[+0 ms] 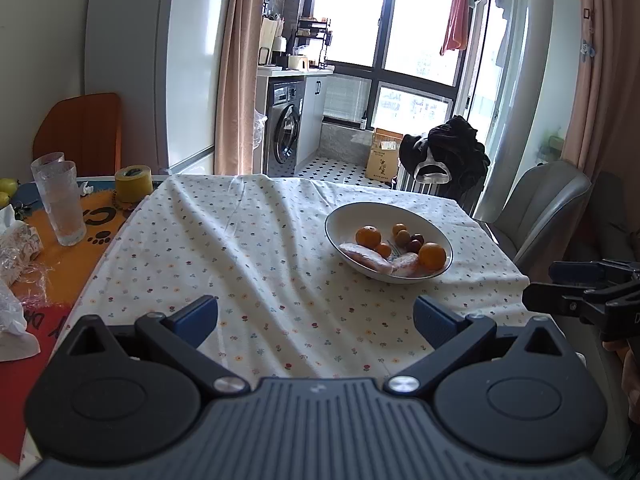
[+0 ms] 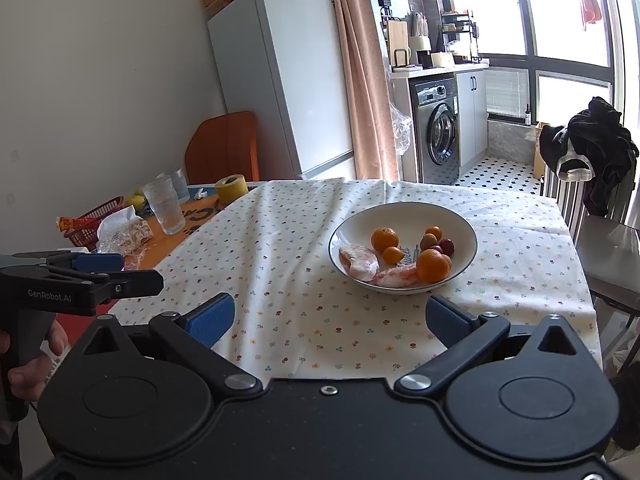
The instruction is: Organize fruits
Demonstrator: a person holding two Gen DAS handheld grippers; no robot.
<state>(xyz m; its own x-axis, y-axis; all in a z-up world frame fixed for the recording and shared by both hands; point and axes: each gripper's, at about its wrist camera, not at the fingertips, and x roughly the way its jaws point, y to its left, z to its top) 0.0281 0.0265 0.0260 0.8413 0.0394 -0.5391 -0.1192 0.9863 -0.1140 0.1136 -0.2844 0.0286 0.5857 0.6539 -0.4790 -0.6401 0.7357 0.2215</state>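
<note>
We are holding the left hand-held gripper (image 1: 316,320) above the near part of the worktop (image 1: 260,248), its blue pads spread wide with nothing between them. The right hand-held gripper (image 2: 330,322) is hovering likewise over the flowered cloth (image 2: 280,240), jaws wide apart and gripping nothing. Each one is showing at the edge of the other's view: the right at the right edge of the left camera, the left at the left edge of the right camera, with a hand (image 2: 28,364) curling around its handle.

The fruits are sitting together in the white bowl (image 2: 460,220), which is resting on the cloth ahead of both grippers and to the right. In it we are seeing a large orange (image 2: 433,266) at the near right, another orange (image 2: 385,239) toward the middle, smaller orange and reddish fruits behind, and two pale pink wrapped pieces (image 2: 360,264) lying along the near side.

At the far left of the worktop, off the cloth, stacked clear glasses (image 1: 62,204) are standing upright near a yellow tape roll (image 1: 133,183).
</note>
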